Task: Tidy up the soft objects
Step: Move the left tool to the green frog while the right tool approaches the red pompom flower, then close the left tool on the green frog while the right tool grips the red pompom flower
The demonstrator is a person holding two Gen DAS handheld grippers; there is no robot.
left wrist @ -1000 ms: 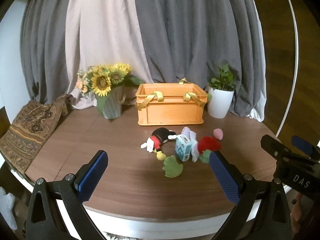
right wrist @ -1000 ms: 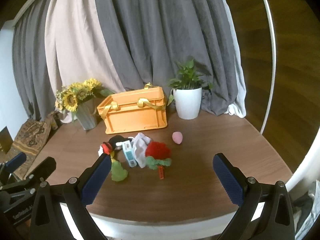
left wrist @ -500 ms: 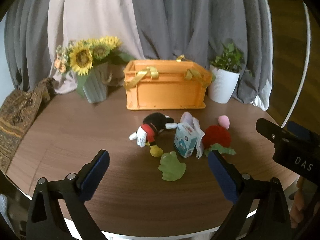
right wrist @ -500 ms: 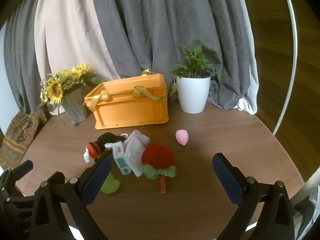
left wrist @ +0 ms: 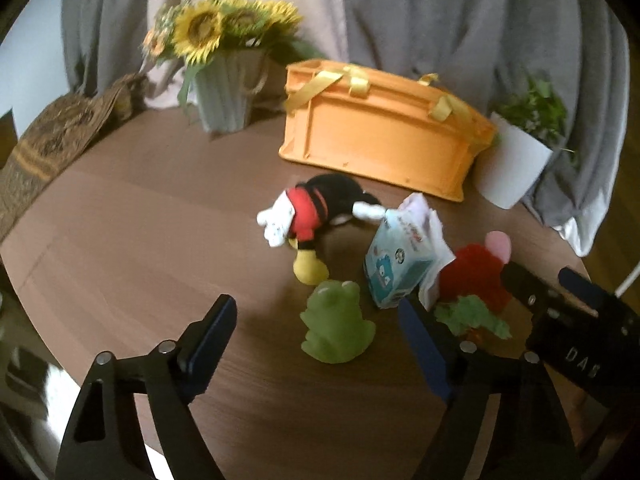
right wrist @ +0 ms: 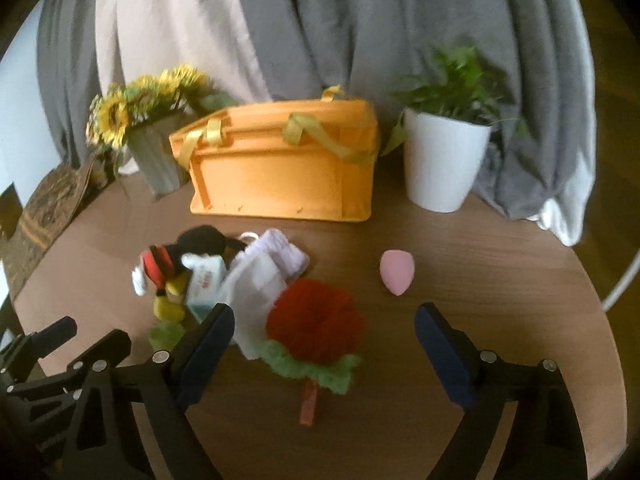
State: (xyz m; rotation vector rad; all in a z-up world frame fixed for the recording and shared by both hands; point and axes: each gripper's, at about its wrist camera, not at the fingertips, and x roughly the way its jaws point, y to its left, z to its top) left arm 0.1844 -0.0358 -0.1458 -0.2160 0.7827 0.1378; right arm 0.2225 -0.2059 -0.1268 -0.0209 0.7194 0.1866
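Two hand-held grippers approach the toy pile, nothing grasped yet. Left hand-held gripper (left wrist: pixel 316 336) spread but closing, green frog toy (left wrist: pixel 337 326) between its jaws. Right hand-held gripper (right wrist: pixel 324 338) spread, closing, red pompom flower (right wrist: pixel 316 326) just ahead between its jaws. Next: pinch, carry to orange basket (right wrist: pixel 280 168) beyond.

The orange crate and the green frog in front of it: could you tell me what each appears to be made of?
Orange crate: looks like rigid moulded plastic, matte, with ribbed panel walls; its yellow straps seem to be fabric ribbon. Green frog: probably soft rubber or silicone, smooth and slightly translucent with rounded edges, though blur leaves this open.
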